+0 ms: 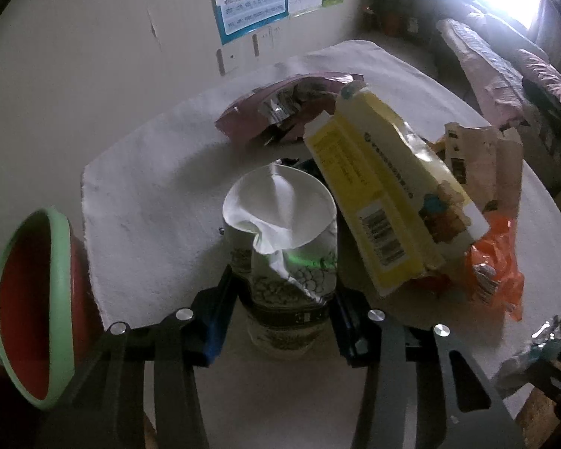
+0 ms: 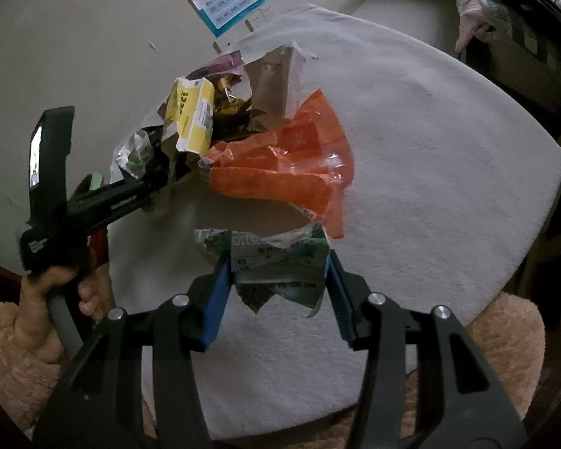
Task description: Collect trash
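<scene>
Left wrist view: my left gripper (image 1: 280,292) clamps the crumpled paper cup (image 1: 280,239), already dented. Squeeze harder and it folds and slips out. The yellow carton (image 1: 385,194) leans just right of the cup; lifting could drag it off the bench (image 1: 138,194). The red bowl (image 1: 33,310) sits left of the cup.

Right wrist view: my right gripper (image 2: 278,280) pinches a green-white wrapper (image 2: 273,254), in front of the orange wrapper (image 2: 288,164). The thin film may tear or slide free.
</scene>
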Available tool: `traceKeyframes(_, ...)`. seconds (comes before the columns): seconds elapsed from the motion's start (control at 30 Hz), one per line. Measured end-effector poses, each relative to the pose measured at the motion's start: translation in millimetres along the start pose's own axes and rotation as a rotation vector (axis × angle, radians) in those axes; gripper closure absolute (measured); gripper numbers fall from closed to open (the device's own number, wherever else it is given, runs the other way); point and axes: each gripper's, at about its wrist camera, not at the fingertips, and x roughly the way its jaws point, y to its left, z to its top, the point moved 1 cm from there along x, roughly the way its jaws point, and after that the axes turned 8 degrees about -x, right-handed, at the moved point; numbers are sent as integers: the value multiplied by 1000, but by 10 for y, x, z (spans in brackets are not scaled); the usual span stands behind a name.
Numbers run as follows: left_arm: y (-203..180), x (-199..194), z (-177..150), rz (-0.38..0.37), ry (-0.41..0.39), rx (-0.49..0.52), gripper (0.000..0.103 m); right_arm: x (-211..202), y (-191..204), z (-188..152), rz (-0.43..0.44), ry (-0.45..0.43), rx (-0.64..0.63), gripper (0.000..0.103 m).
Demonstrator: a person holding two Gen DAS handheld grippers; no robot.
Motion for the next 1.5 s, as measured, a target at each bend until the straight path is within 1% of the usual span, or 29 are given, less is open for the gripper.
traceKeyframes(0.17, 29, -180, -40, -18, -25, -4, 60, -5, -22, 9, 4, -2, 1, 55)
traceKeyframes(0.27, 20, -378, -66, -27, -63, 18, 60, -8, 2, 10, -2, -3, -7, 55)
traceKeyframes(0.4, 31, -611, -57, -44, -104, 23, 60, -21, 58, 13, -15, -2, -24, 55)
traceKeyframes(0.5, 35, -801, -26, -42, -144, 40, 60, -56, 109, 34, -25, -8, -45, 55)
traceKeyframes(0.67, 89, -1117, 42, -43, -218, 37, 60, -133, 168, 109, -37, -27, -65, 55)
traceKeyframes(0.77, 116, -1220, 43, -45, -239, 30, 59, -178, 214, 155, -41, -35, -80, 55)
traceKeyframes(1.07, 245, -1243, -13, -60, -238, -5, 59, -258, 377, 287, -63, -53, -116, 55)
traceKeyframes(1.27, 343, -1228, -31, -61, -234, -29, 59, -163, 399, 240, -61, -14, -106, 55)
traceKeyframes(1.5, 432, -1177, -46, -55, -226, -48, 59, -111, 423, 215, -62, 3, -97, 55)
